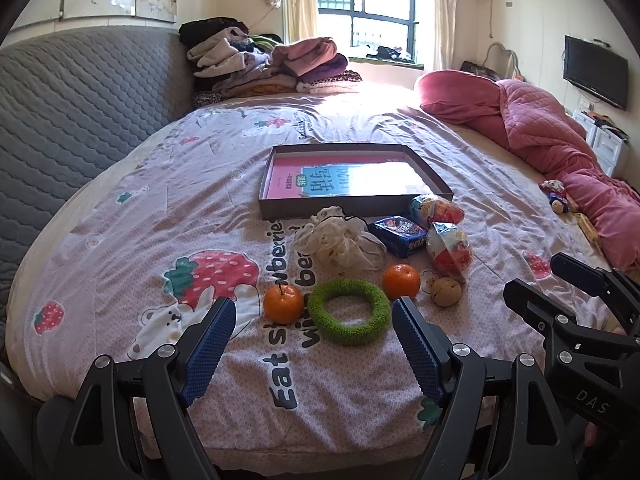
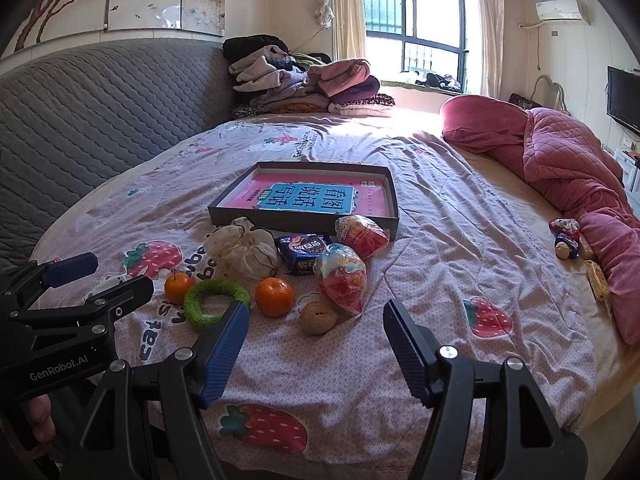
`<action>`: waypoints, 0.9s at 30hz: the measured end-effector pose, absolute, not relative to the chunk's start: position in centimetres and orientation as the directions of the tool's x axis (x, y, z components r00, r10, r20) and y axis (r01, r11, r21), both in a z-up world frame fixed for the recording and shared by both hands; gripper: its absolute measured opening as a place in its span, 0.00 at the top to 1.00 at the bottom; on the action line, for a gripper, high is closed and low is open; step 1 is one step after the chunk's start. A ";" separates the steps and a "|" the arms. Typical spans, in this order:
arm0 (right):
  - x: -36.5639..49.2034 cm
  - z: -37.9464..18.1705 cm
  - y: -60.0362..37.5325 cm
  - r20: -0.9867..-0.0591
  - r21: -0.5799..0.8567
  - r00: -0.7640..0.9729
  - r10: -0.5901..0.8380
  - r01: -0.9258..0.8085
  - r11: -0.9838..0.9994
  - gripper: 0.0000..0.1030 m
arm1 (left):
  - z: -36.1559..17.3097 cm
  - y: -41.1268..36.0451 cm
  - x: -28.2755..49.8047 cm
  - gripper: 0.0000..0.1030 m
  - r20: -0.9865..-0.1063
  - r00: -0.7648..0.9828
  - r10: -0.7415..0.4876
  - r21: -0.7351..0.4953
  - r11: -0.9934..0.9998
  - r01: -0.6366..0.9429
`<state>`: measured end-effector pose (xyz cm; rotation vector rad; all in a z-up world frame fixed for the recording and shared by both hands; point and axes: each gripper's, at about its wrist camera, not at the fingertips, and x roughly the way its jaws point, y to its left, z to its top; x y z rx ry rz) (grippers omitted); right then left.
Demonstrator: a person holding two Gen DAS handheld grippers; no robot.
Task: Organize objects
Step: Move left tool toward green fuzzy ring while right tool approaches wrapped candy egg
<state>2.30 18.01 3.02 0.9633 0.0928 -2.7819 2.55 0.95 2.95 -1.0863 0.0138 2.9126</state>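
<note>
Left claw, right claw seemingly agape

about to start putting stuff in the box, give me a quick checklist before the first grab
1. Left gripper open and empty: ok.
2. Right gripper open and empty: ok.
3. Box open-topped with room inside: ok, only a flat pink and blue printed sheet shows in it.
4. Green ring free to lift: ok, though an orange sits close on each side.
5. Walnut reachable by the right gripper: ok, it lies just ahead of it.
6. Mesh bag strings clear of the blue packet: cannot tell.
</note>
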 end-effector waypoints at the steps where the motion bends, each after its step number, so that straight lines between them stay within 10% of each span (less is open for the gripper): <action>1: 2.4 3.0 18.0 -0.617 0.005 -0.770 -0.164 0.205 -0.979 0.33 | 2.9 1.0 2.5 0.21 -0.654 -0.756 0.028 -0.004 -0.999 -0.034; 27: 0.7 0.7 19.2 -0.655 0.037 -0.738 -0.161 0.181 -0.983 0.33 | -1.2 1.2 -0.1 0.21 -0.749 -0.662 0.039 -0.023 -0.999 -0.033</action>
